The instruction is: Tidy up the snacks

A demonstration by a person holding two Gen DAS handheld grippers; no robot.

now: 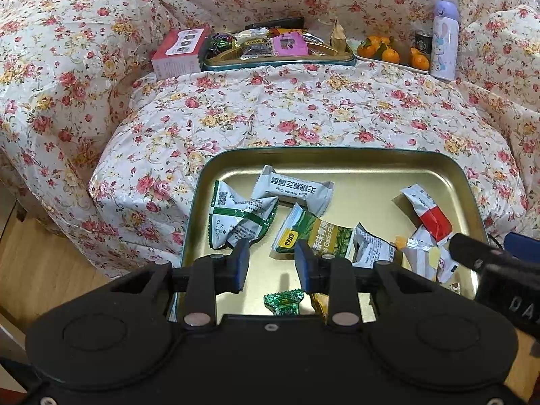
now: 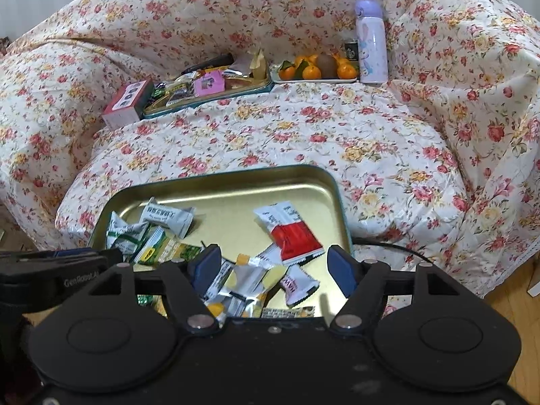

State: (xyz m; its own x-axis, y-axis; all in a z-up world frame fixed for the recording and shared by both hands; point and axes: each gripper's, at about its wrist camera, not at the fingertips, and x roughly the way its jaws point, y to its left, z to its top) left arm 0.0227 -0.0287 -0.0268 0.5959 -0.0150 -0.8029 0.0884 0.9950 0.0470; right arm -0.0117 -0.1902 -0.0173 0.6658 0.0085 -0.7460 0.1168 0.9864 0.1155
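Roughly: two gold trays, one near, one far; one bottle.

We saw the left gripper poised empty, jaws apart, over a gold tray of snack packets, apparently touching none.

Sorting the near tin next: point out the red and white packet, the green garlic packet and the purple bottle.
red and white packet (image 2: 294,236), right wrist view, red panel.
green garlic packet (image 1: 312,238), left wrist view, printed front.
purple bottle (image 2: 371,47), right wrist view, body.
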